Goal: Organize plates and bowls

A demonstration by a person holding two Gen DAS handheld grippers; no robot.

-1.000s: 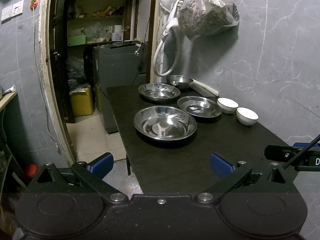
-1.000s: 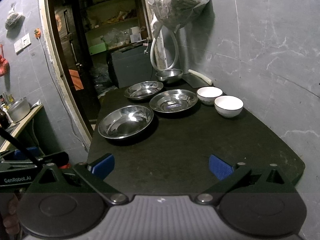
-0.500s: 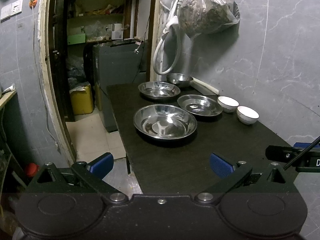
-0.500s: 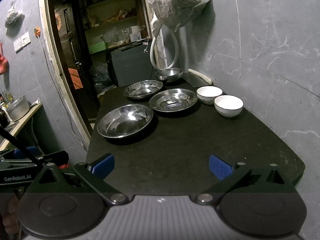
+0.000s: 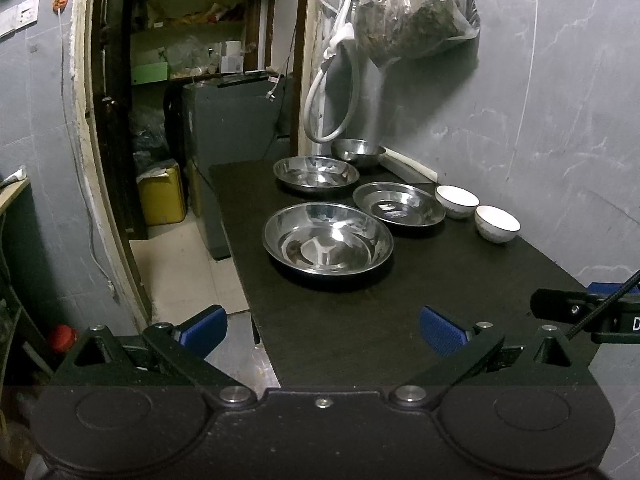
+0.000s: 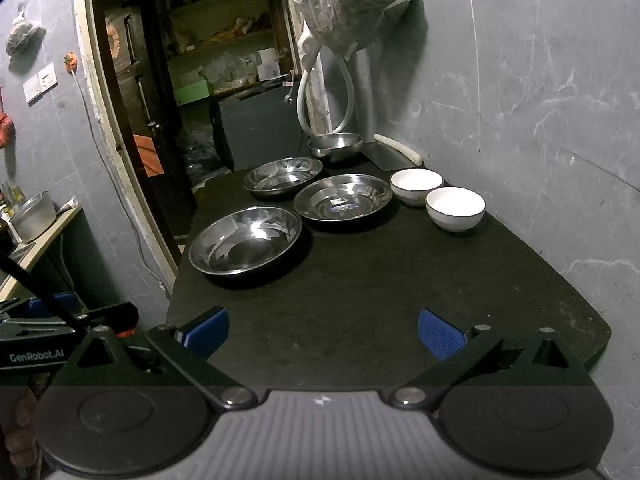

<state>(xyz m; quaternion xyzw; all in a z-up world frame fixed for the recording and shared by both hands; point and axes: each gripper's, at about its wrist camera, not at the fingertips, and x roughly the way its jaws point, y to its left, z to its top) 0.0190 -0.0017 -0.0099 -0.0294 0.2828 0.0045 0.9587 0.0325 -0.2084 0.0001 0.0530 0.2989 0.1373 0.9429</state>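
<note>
While both hand-held grippers, left (image 5: 322, 330) and right (image 6: 322, 332), gape wide and empty at lower frame, nothing stacked yet: three shallow steel plates (image 5: 327, 239), one small steel bowl (image 5: 357, 151) and two white ceramic bowls (image 6: 455, 207) spread separately across the black tabletop (image 6: 360, 300) at mid-frame.

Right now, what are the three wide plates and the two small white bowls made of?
Three wide plates: likely stainless steel, polished; mirror-like glare and reflections. Two small white bowls: probably glazed ceramic, glossy white with a thin dark rim line; melamine can't be ruled out.
</note>
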